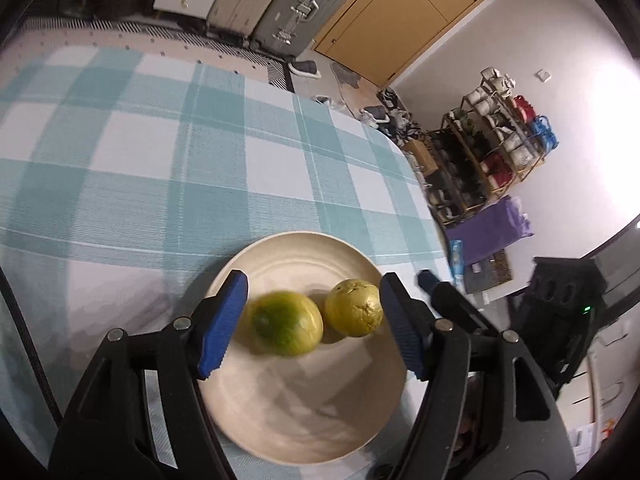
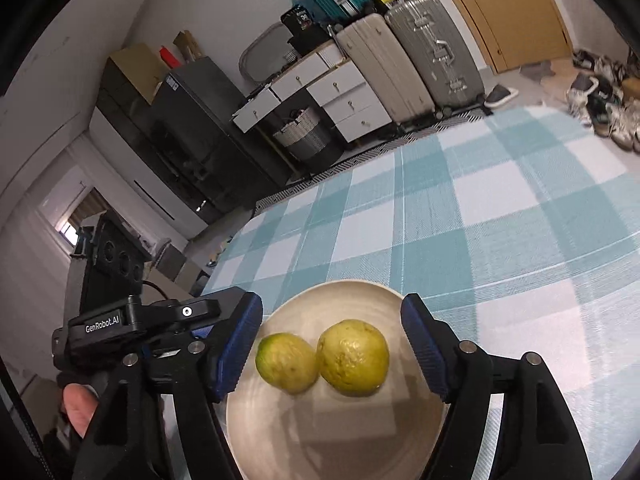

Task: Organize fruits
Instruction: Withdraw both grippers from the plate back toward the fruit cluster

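Two fruits (image 1: pixel 316 318) on cream plate (image 1: pixel 304 420)

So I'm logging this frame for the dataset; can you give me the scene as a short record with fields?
surface: teal-and-white checked tablecloth
dish: round cream ceramic plate
on dish: greenish-yellow round fruit; yellow wrinkled round fruit, side by side
left tool: open, holding nothing, over the plate
right tool: open, holding nothing, over the plate
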